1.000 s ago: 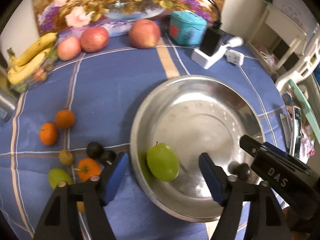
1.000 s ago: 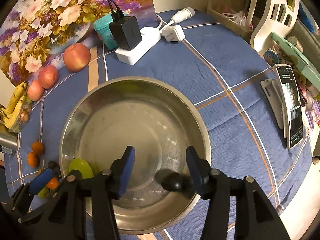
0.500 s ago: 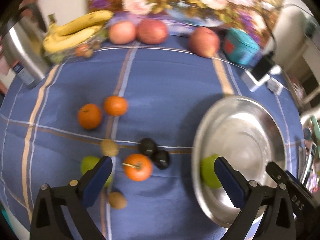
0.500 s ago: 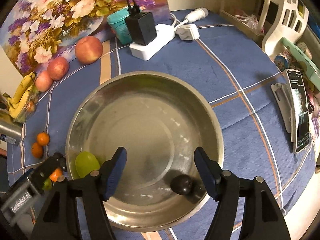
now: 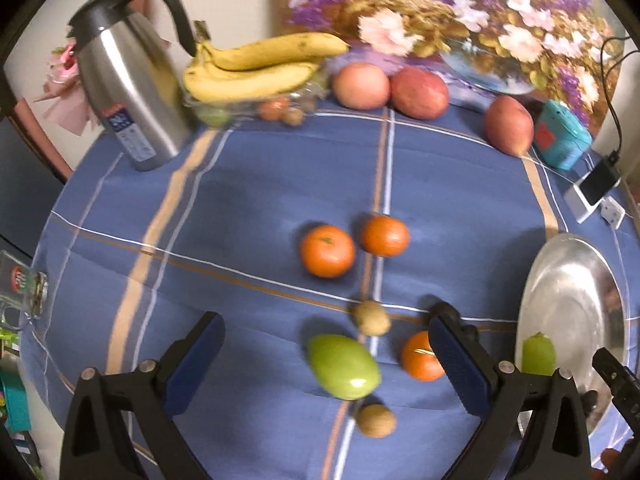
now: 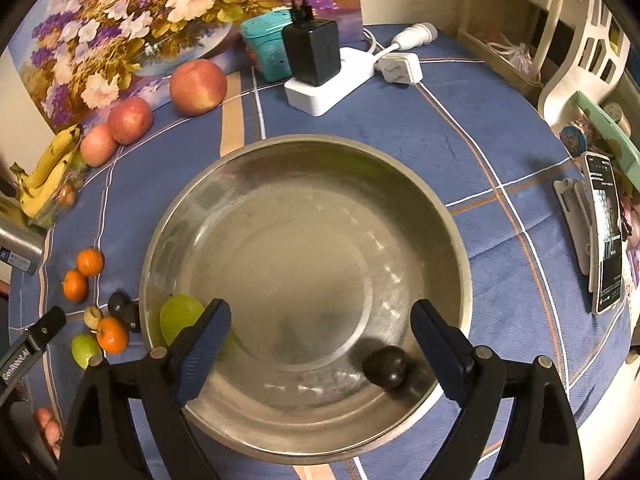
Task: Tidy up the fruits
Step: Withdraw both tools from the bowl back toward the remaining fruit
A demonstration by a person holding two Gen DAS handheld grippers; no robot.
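A round table covered by a blue striped cloth point(image 5: 260, 184) is seen in both views. Against its far edge a flower painting point(image 6: 120, 20) is propped. A steel bowl point(image 6: 448, 216) is set on the cloth under the right gripper point(image 6: 320, 350); in the left view only its rim point(image 5: 532, 280) is caught at the right edge. A steel jug point(image 5: 128, 92) is stood at the far left, with bananas point(image 5: 256, 68) beside it on a clear tray. Three apples point(image 5: 418, 92) are lined along the foot of the painting, and a teal box point(image 6: 264, 40) and a white power strip point(image 6: 332, 84) with a black charger plugged in are placed further right. A phone point(image 6: 606, 236) is propped at the right edge.

The left gripper point(image 5: 328, 368) is held over loose fruit on the cloth, its jaws spread wide and nothing pinched; a green mango point(image 5: 344, 366) and two small brown fruits point(image 5: 372, 318) are framed between the pads. An orange point(image 5: 420, 358) is partly hidden behind the right pad, and two more oranges point(image 5: 328, 252) are lain further off.

The right gripper's jaws have just been opening and are now parted with nothing pressed. A dark round fruit point(image 6: 385, 367) is rested in the bowl just inside the right pad, free of it. A green fruit point(image 6: 180, 314) is lain against the bowl's left wall, partly behind the left pad.
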